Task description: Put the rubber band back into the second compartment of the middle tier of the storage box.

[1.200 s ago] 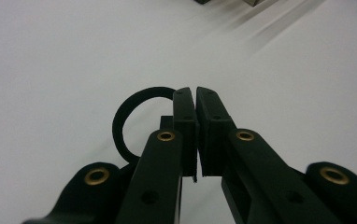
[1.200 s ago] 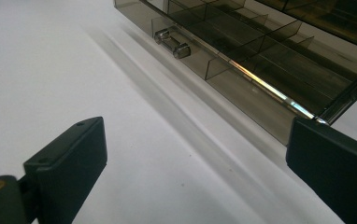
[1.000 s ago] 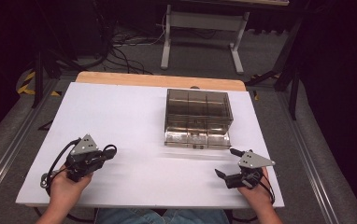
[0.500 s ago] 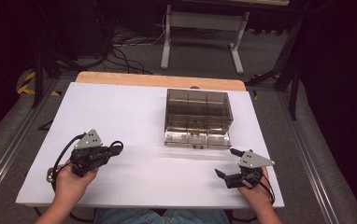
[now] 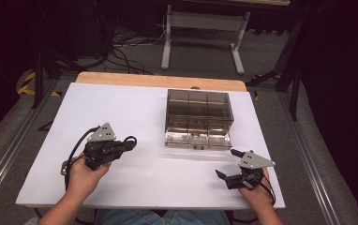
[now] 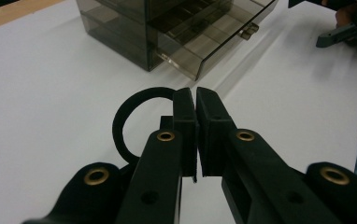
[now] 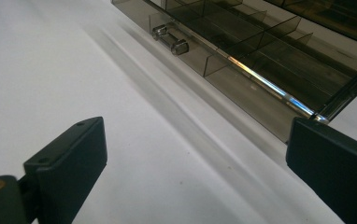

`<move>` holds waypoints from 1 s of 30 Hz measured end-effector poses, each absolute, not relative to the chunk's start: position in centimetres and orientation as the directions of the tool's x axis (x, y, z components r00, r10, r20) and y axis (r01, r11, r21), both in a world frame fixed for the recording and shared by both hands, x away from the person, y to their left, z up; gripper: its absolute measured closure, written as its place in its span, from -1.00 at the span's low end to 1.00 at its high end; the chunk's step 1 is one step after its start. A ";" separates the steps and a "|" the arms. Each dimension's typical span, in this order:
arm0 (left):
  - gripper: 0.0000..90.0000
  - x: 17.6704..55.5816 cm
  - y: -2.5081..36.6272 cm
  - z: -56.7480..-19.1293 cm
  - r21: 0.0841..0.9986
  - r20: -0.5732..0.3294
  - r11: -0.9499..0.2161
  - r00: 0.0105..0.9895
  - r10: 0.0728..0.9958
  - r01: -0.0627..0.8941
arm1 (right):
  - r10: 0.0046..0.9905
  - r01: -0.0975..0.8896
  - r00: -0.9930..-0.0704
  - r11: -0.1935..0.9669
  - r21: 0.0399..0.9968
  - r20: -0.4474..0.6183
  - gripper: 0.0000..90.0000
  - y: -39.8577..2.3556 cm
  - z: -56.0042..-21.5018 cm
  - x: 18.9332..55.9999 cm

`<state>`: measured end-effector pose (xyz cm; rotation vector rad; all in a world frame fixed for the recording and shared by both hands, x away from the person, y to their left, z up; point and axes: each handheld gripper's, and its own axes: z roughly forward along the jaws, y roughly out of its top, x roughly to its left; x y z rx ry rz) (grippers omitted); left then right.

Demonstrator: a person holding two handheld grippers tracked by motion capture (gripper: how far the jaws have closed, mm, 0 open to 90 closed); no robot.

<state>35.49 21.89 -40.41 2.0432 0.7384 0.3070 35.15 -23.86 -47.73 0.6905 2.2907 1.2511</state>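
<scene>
Tongs (image 6: 196, 100): matte black, pinching black ring (image 6: 125, 116); smoky clear-plastic drawer box (image 5: 198, 117).

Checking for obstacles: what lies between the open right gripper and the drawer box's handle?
Bare white table, nothing else, between the right gripper and the drawer handle, as the right gripper view shows.
</scene>
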 end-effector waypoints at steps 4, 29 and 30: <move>0.93 36.1 20.7 -40.2 0.832 -0.074 -0.408 0.803 0.591 0.376 | 0.611 0.215 -0.780 0.468 0.857 -0.138 -0.87 -23.9 -47.7 35.1; 0.93 39.9 14.0 -38.6 0.845 -0.170 -0.378 0.860 0.482 0.379 | 0.603 0.210 -0.786 0.469 0.858 -0.137 -0.87 -23.8 -47.7 35.2; 0.93 40.0 13.8 -38.5 0.844 -0.172 -0.378 0.860 0.479 0.380 | 0.603 0.210 -0.786 0.469 0.858 -0.137 -0.87 -23.8 -47.8 35.2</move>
